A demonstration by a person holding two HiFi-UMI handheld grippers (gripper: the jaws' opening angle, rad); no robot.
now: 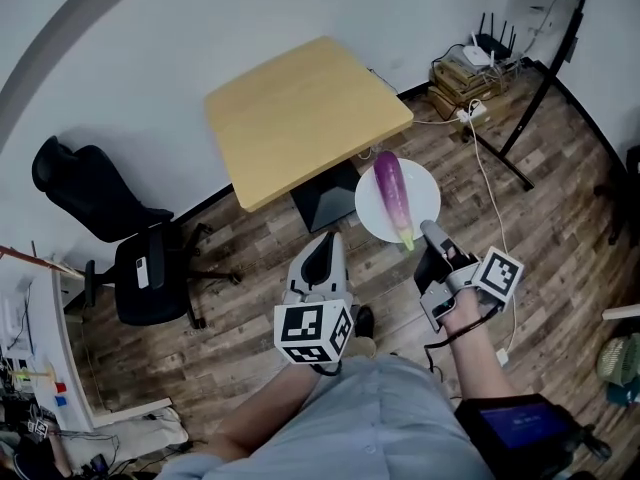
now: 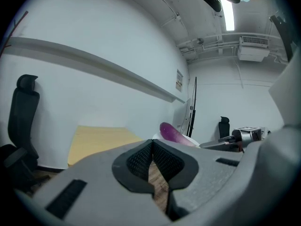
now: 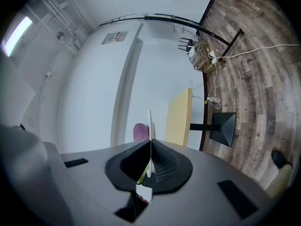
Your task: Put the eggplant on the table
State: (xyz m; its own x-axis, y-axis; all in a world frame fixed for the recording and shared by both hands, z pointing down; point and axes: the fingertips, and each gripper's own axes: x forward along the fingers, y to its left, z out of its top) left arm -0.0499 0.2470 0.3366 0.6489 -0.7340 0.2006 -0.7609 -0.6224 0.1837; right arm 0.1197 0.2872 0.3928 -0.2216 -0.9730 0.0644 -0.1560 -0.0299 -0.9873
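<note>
Two tools: both held low in front of the person, over wood floor, short of the desk.
Chair: black, far left by the wall, well apart from the work.
Left tool: clenched, pads meeting at the tip with nothing between them. It points toward the desk and sits just left of the plate.
Desk: bare square wooden top ahead of both tools, seen past the left jaws and edge-on from the right tool's view.
Eggplant: lying on the plate and carried with it, in the air beside the desk's near right corner, not over the top. Purple body shows above the left jaws and beyond the right jaws.
Plate: white, round, held by its near rim, seen edge-on between the right jaws.
Right tool: clamped on the plate rim, so it is not free.
Key relation: eggplant lies straight ahead of the right tool, long axis running away from the person, green stem end nearest that tool. The desk lies ahead and left of it. The left tool is the free one and stands to the side of that axis.
Step judged: carrying toward the desk; placing not yet done.
Risk judged: single rim grip, so a tilt could roll the eggplant off.
</note>
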